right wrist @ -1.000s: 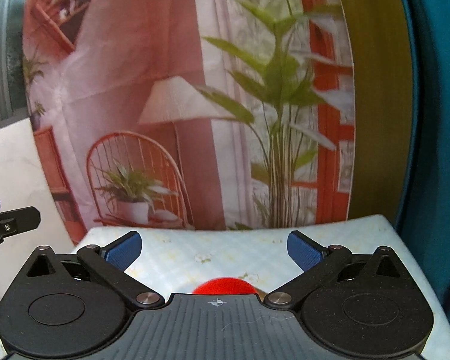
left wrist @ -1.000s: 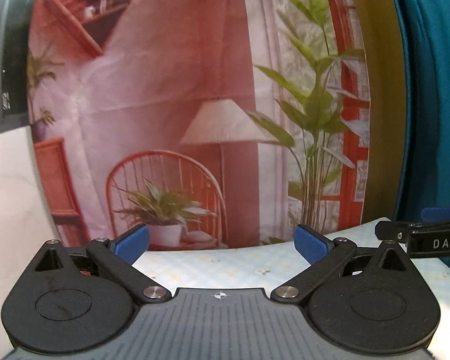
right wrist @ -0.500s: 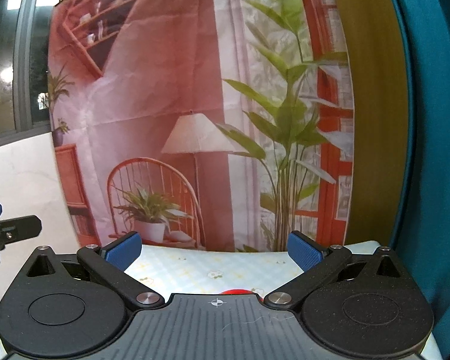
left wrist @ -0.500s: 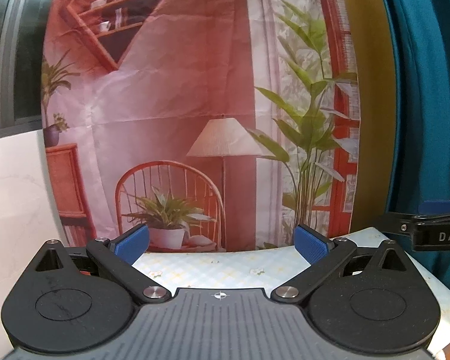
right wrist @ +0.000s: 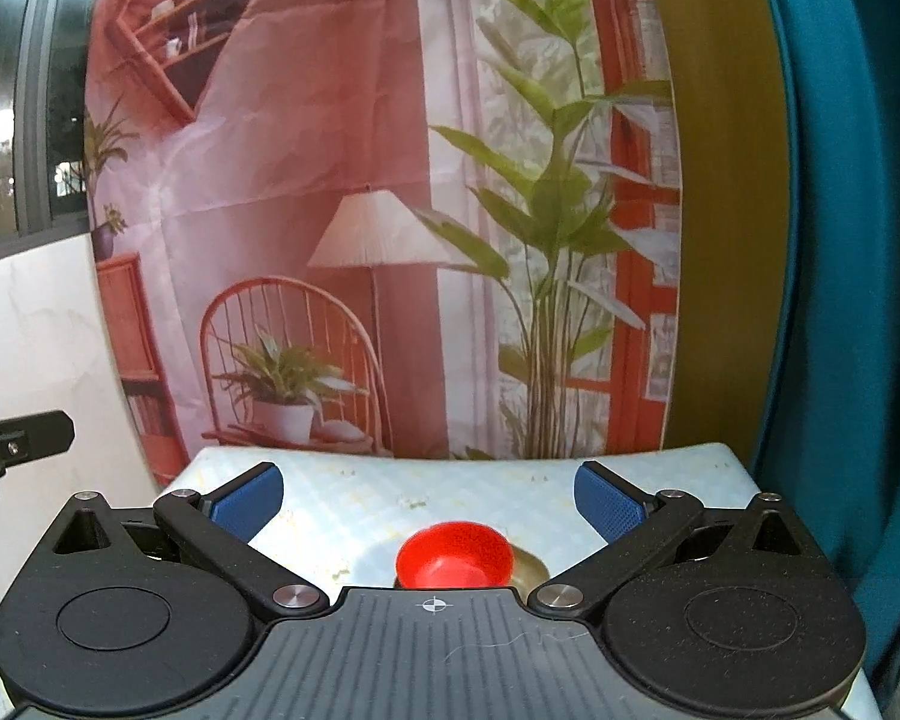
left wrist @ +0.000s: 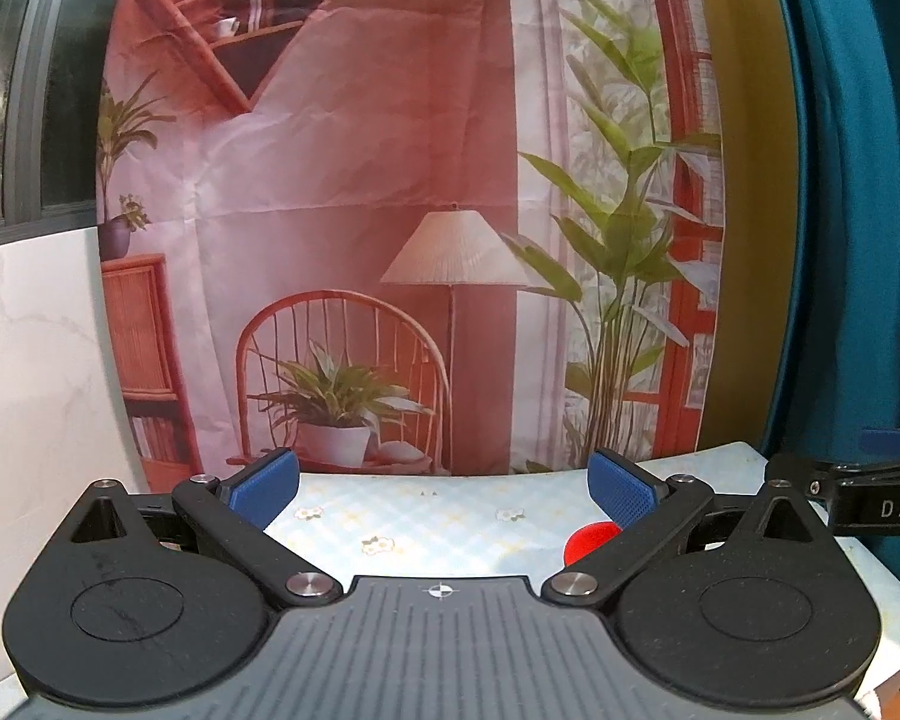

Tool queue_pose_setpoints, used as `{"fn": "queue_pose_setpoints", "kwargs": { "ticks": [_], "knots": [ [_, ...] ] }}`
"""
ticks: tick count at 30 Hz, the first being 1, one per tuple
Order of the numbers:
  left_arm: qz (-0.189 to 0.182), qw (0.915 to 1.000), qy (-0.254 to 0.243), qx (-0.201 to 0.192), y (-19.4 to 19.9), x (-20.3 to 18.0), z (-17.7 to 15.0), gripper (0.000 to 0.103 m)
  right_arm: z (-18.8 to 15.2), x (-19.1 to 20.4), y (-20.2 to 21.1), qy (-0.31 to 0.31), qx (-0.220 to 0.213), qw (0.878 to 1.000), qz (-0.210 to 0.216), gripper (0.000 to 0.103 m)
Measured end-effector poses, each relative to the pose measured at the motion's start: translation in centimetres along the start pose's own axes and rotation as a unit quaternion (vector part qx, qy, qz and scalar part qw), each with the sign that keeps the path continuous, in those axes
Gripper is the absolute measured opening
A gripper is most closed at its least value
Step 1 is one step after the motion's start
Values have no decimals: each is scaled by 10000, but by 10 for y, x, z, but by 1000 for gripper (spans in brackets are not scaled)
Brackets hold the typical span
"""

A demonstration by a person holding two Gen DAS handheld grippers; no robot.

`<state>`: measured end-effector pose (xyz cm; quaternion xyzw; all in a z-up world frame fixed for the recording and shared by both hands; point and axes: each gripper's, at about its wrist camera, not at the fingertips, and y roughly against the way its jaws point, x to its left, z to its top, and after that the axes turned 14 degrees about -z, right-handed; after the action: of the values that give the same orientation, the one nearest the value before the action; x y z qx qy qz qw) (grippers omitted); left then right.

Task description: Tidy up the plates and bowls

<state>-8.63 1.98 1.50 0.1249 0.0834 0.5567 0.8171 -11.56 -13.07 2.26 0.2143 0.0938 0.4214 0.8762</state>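
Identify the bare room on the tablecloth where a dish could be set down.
The floral tablecloth lies bare from the red bowl back to the printed backdrop, and to the bowl's left. It is crowded only at the bowl, which seems to rest on a pale plate. Both grippers hang open and empty.
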Motion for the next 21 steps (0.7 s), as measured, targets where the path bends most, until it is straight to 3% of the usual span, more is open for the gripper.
{"fn": "queue_pose_setpoints", "kwargs": {
  "ticks": [21],
  "knots": [
    [-21, 10000, -10, 18, -1, 3, -1, 103, -2, -1, -3, -21, 45, 10000, -18, 103]
  ]
}}
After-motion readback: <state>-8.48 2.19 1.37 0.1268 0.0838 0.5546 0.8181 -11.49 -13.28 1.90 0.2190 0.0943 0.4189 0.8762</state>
